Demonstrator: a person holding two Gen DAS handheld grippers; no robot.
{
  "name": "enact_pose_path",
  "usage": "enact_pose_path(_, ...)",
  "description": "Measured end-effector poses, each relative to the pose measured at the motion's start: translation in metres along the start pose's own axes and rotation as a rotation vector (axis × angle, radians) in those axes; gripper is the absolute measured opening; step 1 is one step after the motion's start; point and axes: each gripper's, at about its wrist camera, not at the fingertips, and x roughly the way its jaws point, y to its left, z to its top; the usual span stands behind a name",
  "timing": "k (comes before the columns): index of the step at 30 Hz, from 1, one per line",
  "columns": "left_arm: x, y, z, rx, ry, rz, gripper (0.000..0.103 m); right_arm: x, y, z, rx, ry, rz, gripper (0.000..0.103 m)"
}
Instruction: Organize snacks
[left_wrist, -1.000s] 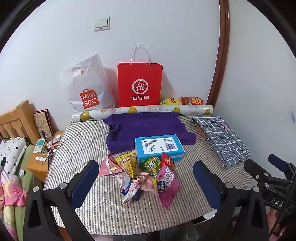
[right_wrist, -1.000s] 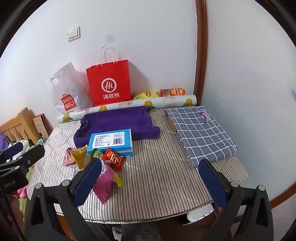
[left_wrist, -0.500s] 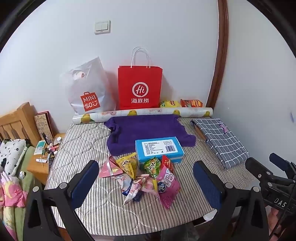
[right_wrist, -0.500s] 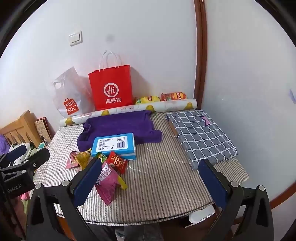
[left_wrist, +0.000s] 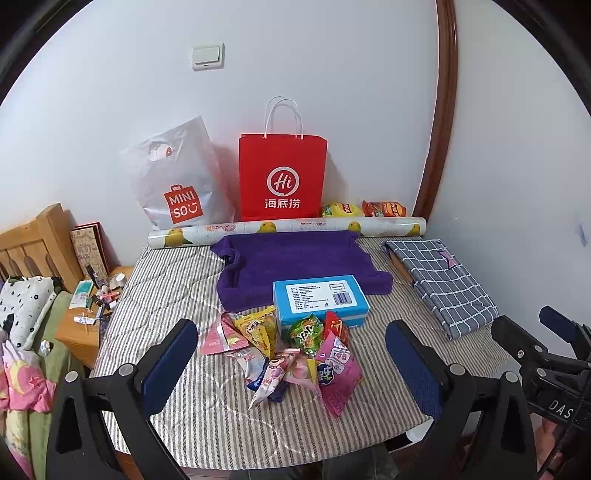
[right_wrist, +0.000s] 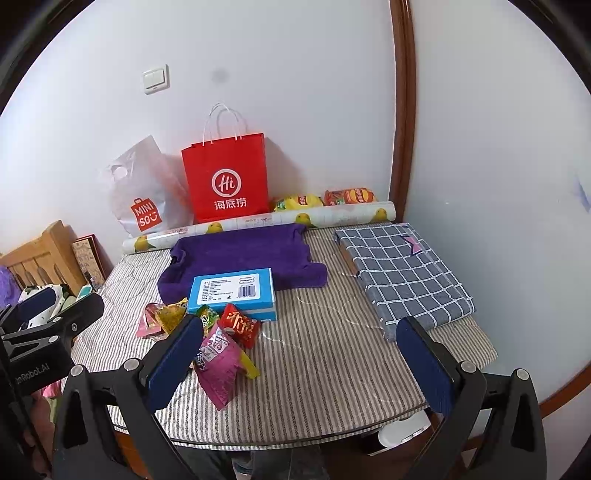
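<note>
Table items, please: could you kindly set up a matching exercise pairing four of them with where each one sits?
Things:
1. blue box
2. red paper bag
3. checked cloth
4. snack packets

Places:
A. folded at the right side of the table
B. piled near the front edge, just ahead of the box
C. upright against the back wall
D. on the front edge of the purple towel

Pairs: 1-D, 2-C, 3-A, 4-B

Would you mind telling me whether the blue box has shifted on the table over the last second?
No. The blue box keeps its overlap with the purple towel; it only sits lower in view because the camera moved.
</note>
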Motion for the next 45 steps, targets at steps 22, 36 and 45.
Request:
enact_pose_path(22,-0.001,0.005,-0.003,-0.002,-0.001,0.003,0.103,-0.003,0.007,0.002,-0.008,-0.012,0.01,0.103)
enact_pose_path(36,-0.002,0.008,-0.002,-0.005,-0.002,0.003,0.103,-0.007,0.012,0.002,-0.014,-0.022,0.014,0.103)
enact_pose_path(45,-0.002,0.008,-0.002,-0.005,-0.002,0.002,0.103,-0.01,0.013,0.0,-0.016,-0.027,0.018,0.103)
